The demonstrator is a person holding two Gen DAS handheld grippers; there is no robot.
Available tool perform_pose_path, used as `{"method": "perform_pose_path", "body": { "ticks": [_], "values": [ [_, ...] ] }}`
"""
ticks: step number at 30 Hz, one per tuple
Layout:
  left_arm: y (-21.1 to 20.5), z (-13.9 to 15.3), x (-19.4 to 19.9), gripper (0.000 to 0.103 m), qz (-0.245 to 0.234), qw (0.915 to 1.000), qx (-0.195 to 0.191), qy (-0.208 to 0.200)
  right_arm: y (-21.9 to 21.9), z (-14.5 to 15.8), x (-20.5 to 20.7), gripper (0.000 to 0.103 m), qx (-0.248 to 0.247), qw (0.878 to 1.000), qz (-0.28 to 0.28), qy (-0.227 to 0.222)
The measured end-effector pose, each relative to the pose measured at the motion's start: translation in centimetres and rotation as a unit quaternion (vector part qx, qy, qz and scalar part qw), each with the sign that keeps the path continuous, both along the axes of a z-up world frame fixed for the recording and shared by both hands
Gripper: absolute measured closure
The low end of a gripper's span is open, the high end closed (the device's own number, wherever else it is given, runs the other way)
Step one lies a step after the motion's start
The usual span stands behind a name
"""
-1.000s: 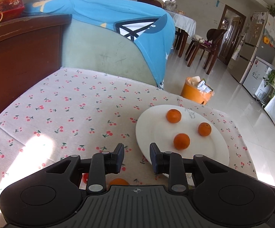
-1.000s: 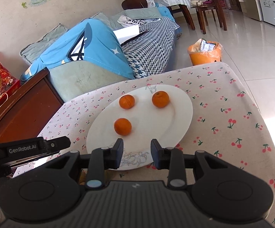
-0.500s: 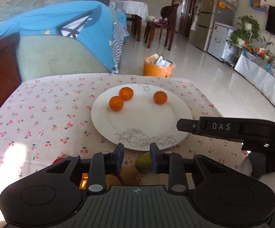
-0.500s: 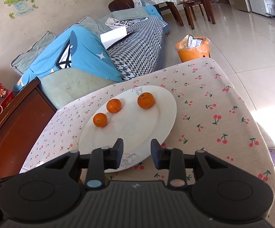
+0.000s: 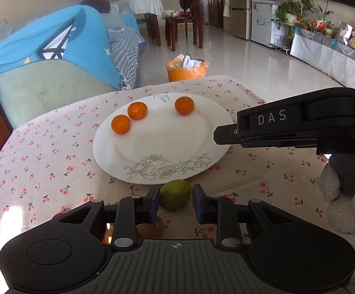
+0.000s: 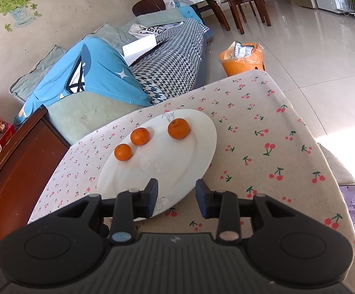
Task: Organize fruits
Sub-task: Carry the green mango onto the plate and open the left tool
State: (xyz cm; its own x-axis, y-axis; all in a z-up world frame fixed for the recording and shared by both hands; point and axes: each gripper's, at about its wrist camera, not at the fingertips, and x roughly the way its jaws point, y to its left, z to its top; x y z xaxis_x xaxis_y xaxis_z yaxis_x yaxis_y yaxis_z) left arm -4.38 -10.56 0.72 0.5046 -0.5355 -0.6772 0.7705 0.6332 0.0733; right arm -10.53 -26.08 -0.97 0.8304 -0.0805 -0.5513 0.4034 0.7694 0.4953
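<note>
A white plate (image 5: 167, 144) with a drawn flower rim lies on the cherry-print tablecloth (image 5: 42, 161) and holds three oranges (image 5: 120, 124). A green fruit (image 5: 175, 197) lies on the cloth just before the plate, between the fingers of my open left gripper (image 5: 173, 204), with gaps on both sides. A brown kiwi (image 5: 153, 227) and another orange fruit (image 5: 107, 236) show under the left fingers. My right gripper (image 6: 176, 199) is open and empty over the plate's near rim (image 6: 202, 161); its body shows in the left wrist view (image 5: 295, 125).
A sofa with a blue cover (image 5: 62, 49) stands behind the table. An orange bin (image 5: 186, 69) is on the floor beyond. A dark wooden cabinet (image 6: 18, 161) borders the table's left side. The table's right edge (image 6: 329, 161) drops to the floor.
The left gripper has swung right and drawn in, so the green fruit now sits between its fingers. The right gripper has pulled back slightly and stays open.
</note>
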Motion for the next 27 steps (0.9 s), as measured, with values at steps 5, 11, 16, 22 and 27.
{"method": "perform_pose_path", "body": {
  "ticks": [5, 11, 16, 22, 27],
  "values": [
    [0.2, -0.7, 0.6, 0.076, 0.017, 0.9997, -0.007, 0.013, 0.0, -0.1, 0.0, 0.067, 0.004, 1.000, -0.003, 0.002],
    [0.3, -0.1, 0.1, 0.077, 0.004, 0.9998, -0.015, 0.012, -0.1, -0.1, -0.1, 0.067, 0.003, 1.000, -0.006, 0.002],
    [0.5, 1.5, 0.9, 0.077, 0.017, 0.9987, -0.047, 0.013, -0.3, -0.1, -0.3, 0.067, 0.009, 1.000, -0.010, -0.003],
    [-0.5, 2.1, 3.4, 0.077, 0.057, 0.9959, -0.065, 0.025, -0.3, -0.3, -0.3, 0.067, 0.007, 1.000, -0.008, 0.001],
    [-1.6, 2.4, 4.6, 0.072, 0.063, 0.9957, -0.062, 0.026, -0.1, -0.3, 0.0, 0.065, 0.007, 1.000, 0.001, 0.006]
  ]
}}
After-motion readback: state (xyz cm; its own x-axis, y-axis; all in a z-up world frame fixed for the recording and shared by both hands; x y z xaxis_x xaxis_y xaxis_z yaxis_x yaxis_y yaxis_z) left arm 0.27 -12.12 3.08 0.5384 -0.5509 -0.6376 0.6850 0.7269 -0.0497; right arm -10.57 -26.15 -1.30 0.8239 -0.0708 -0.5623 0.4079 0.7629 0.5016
